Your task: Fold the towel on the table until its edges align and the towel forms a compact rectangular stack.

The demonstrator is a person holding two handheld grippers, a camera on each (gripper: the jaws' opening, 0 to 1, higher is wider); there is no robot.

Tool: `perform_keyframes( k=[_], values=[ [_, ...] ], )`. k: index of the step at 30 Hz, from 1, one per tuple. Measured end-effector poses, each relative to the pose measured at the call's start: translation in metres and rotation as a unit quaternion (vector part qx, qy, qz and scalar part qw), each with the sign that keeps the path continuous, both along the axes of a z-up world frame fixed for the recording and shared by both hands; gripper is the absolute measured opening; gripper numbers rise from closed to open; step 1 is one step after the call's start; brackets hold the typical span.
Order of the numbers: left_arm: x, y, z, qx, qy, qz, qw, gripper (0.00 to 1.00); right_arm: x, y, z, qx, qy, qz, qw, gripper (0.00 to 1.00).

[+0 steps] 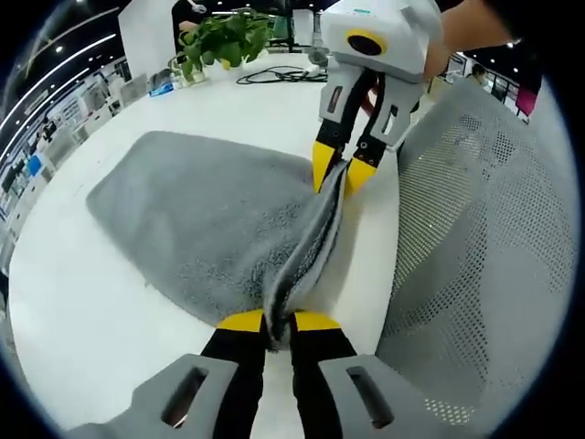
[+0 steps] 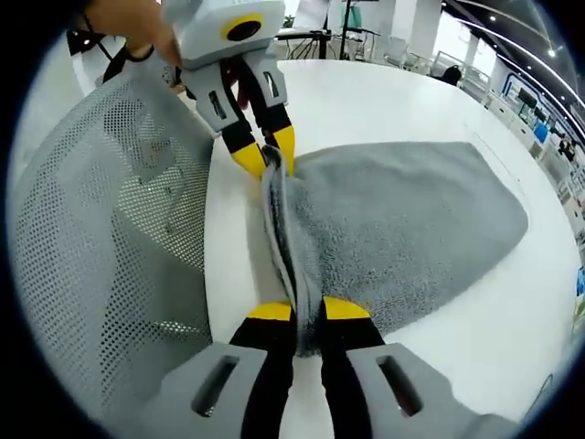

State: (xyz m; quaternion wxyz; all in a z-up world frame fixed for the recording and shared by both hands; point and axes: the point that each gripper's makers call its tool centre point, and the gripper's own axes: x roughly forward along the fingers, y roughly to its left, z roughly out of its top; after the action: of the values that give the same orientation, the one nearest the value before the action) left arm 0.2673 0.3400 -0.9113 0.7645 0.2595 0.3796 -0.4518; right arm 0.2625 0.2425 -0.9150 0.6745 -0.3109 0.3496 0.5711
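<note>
The left hand-held gripper (image 1: 279, 322) is clamped on the near end of the grey towel (image 1: 201, 219), whose pinched, ridged edge runs straight away to the right hand-held gripper (image 1: 340, 172), likewise clamped on it. The fluffy towel spreads flat across the white bench (image 1: 82, 302).

A white table (image 1: 82, 302) holds a gray towel (image 1: 196, 215), a green potted plant (image 1: 219, 41) and a black cable (image 1: 279, 75).
</note>
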Motion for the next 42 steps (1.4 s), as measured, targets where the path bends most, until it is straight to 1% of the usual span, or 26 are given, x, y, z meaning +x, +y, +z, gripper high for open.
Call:
perform_keyframes(
  k=[8,9,10,11,16,21,24,28,30,33,34,36,39,42],
  values=[
    [0.0,-0.001,0.0,0.013,-0.001,0.013,0.9998,0.09,0.002,0.0,0.001,0.009,0.0,-0.023,0.9997,0.07],
    [-0.001,-0.002,0.0,0.018,0.001,0.012,0.9998,0.09,0.0,-0.001,0.001,0.003,-0.002,-0.018,0.9998,0.07],
    [-0.003,-0.002,0.0,0.027,-0.004,0.001,0.9996,0.09,0.0,-0.001,0.002,0.0,-0.004,-0.014,0.9999,0.07],
    [-0.005,-0.002,0.001,0.041,-0.014,-0.018,0.9989,0.09,-0.002,-0.002,0.004,-0.003,-0.006,-0.009,0.9999,0.07],
    [-0.012,-0.007,0.006,0.041,-0.004,-0.013,0.999,0.09,-0.008,-0.008,0.012,-0.006,0.009,-0.013,0.9999,0.07],
    [-0.019,-0.007,0.017,0.043,-0.001,-0.006,0.999,0.09,-0.014,-0.009,0.027,0.011,0.024,-0.025,0.9993,0.06],
    [-0.02,-0.006,0.029,0.039,-0.005,0.002,0.9992,0.09,-0.019,-0.009,0.035,0.023,0.029,-0.022,0.9991,0.06],
    [-0.017,-0.003,0.044,0.035,-0.013,0.015,0.9992,0.09,-0.02,-0.006,0.048,0.047,0.045,-0.037,0.9972,0.06],
    [-0.015,-0.002,0.052,0.025,-0.016,0.03,0.9991,0.09,-0.02,-0.005,0.053,0.051,0.046,-0.039,0.9969,0.06],
    [-0.015,0.0,0.063,0.021,-0.021,0.039,0.9988,0.09,-0.021,-0.003,0.067,0.064,0.042,-0.04,0.9962,0.06],
    [-0.015,-0.001,0.065,0.021,-0.022,0.04,0.9987,0.09,-0.021,-0.003,0.069,0.066,0.042,-0.041,0.9961,0.06],
    [-0.014,-0.001,0.069,0.024,-0.031,0.037,0.9985,0.09,-0.02,-0.003,0.075,0.072,0.05,-0.052,0.9948,0.06],
    [-0.012,-0.001,0.077,0.023,-0.038,0.04,0.9982,0.09,-0.016,-0.003,0.081,0.081,0.043,-0.054,0.9944,0.06],
    [-0.009,-0.002,0.084,0.02,-0.043,0.045,0.9978,0.09,-0.012,-0.003,0.088,0.087,0.042,-0.062,0.9934,0.06]
  ],
)
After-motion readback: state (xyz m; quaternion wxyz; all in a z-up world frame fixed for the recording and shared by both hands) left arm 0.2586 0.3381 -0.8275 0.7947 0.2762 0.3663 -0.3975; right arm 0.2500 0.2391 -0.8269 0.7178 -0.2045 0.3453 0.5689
